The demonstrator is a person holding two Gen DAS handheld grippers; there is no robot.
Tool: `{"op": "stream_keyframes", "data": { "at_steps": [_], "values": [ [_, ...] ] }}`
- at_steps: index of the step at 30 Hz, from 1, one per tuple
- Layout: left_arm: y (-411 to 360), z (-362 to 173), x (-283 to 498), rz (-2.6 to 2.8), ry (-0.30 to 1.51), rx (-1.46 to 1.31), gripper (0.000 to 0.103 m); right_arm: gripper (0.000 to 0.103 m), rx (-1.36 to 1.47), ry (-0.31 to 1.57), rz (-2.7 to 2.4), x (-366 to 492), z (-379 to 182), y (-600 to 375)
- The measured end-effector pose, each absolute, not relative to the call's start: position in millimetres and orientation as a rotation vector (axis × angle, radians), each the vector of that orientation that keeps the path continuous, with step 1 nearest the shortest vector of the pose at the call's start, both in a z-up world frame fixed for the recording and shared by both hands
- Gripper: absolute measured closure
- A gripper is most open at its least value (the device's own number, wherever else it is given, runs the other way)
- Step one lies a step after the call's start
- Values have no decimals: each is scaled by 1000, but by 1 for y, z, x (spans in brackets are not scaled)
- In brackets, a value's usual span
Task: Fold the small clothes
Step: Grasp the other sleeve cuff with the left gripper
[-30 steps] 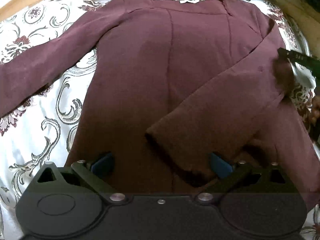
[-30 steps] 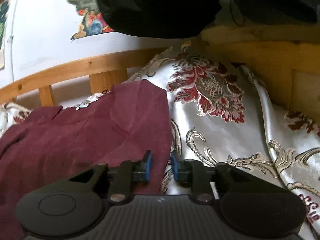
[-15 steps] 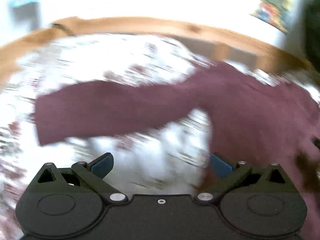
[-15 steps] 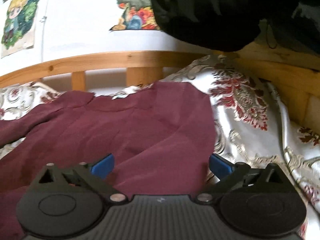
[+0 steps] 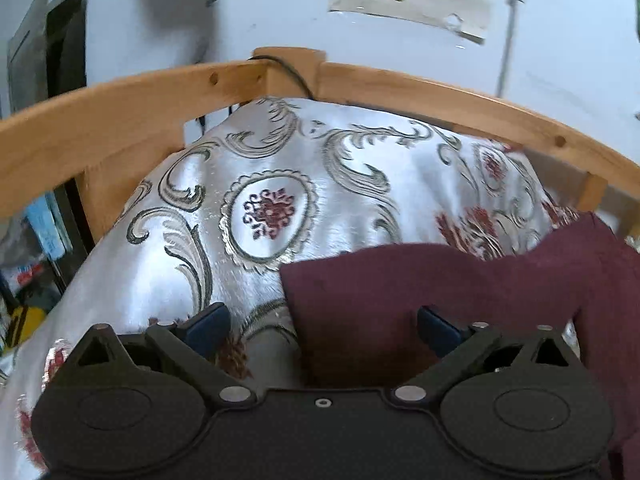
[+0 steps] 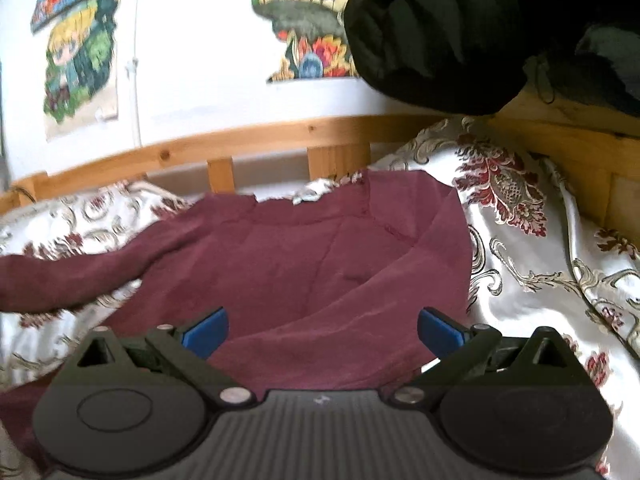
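Maroon long-sleeved top (image 6: 304, 264) lies flat on the bedspread, one sleeve folded across.

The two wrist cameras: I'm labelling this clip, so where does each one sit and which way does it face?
Left wrist: on the open left gripper, facing the maroon top's outstretched sleeve end and the bed's corner rail.
Right wrist: on the open right gripper, facing the top's body, one sleeve folded across.
Shared: the top, patterned bedspread, rail, postered wall.
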State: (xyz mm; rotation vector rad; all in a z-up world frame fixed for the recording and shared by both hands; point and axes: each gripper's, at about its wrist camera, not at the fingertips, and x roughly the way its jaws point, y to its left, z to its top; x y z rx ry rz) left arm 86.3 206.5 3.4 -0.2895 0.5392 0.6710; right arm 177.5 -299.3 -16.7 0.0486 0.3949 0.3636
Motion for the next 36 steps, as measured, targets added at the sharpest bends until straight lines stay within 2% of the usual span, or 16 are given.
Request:
{"op": "stream_keyframes", "data": {
  "at_steps": [2,5,7,9,10,18,25,31,36],
  "values": [
    [208,4,90,688,514,-274,15,0,54,390,359,175,-19,-302],
    [203,7,93,688,491,-245,35,0,71,427,330,182,-24,-304],
    [196,10,94,667,481,-205,71,0,97,439,315,187,-27,-309],
    [186,13,97,638,482,-161,90,0,114,445,306,189,-30,-313],
    [182,16,97,620,471,-151,93,0,120,446,301,190,-31,-314],
    [138,88,105,451,314,-169,96,0,152,434,301,196,-31,-326],
    [56,139,139,185,248,-89,96,0,171,423,289,198,-26,-337],
    [-34,129,163,-50,206,23,96,0,193,383,263,210,-24,-354],
    [-91,92,180,-208,280,68,96,0,209,363,177,232,-24,-374]
  ]
}}
